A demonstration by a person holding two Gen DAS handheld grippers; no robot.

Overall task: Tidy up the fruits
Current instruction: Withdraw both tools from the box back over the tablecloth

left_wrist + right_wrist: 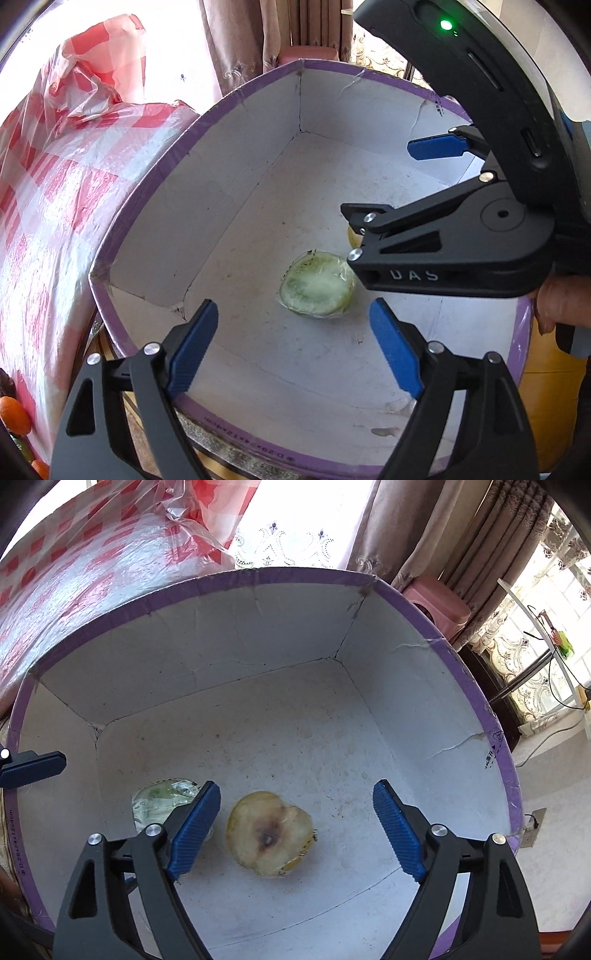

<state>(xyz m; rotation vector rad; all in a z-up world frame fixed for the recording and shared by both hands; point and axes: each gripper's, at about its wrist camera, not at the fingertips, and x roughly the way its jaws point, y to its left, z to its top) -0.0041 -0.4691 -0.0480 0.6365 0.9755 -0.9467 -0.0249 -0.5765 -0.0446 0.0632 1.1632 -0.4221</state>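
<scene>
Lying mid-floor, both fruit halves [269,834] sit clear of box walls [388,657].

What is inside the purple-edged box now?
Two wrapped fruit halves lie on the box floor: a green one and a yellowish one. Part of the green half is hidden in the right wrist view.

Both wrist cameras look steeply down along their blue-padded fingers into the same white, purple-rimmed box [229,192], from close above its rim. The left view faces across the box floor and catches the right gripper [402,177] entering from its right side; the right view shows a left finger [33,768] at its left edge.
</scene>
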